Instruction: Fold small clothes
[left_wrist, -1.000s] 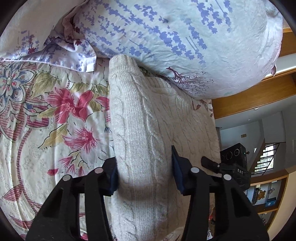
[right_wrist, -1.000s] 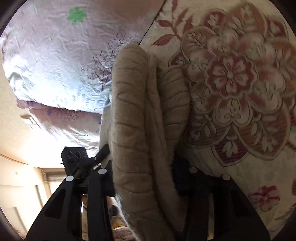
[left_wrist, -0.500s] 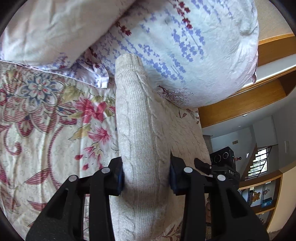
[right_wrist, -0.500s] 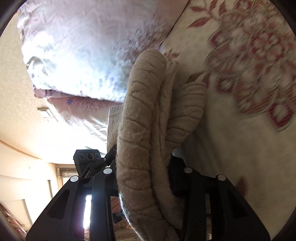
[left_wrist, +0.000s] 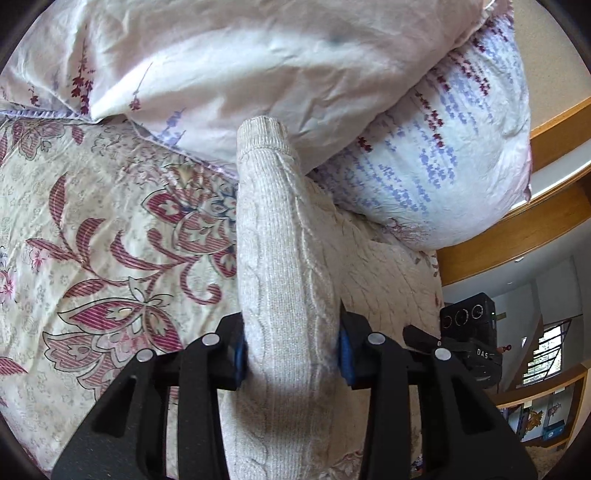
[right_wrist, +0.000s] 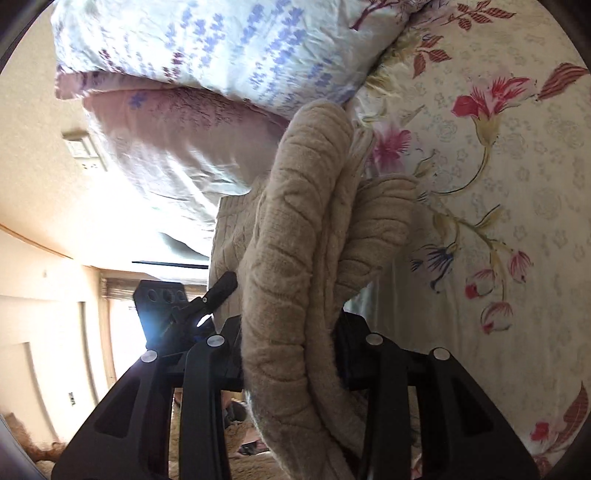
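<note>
— Cream cable-knit sweater (left_wrist: 284, 280): where does it sit?
— Centre of both frames, over the floral bedsheet (left_wrist: 92, 229), its cuff touching the pillow (left_wrist: 424, 166) above.
— State of the fingers?
— Left gripper (left_wrist: 291, 354) and right gripper (right_wrist: 291, 354) each clamp a bunched fold of the knit.

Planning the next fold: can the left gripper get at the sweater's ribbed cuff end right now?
Probably not: the left gripper is shut on the sweater lower down, and the cuff butts the pillow.
</note>
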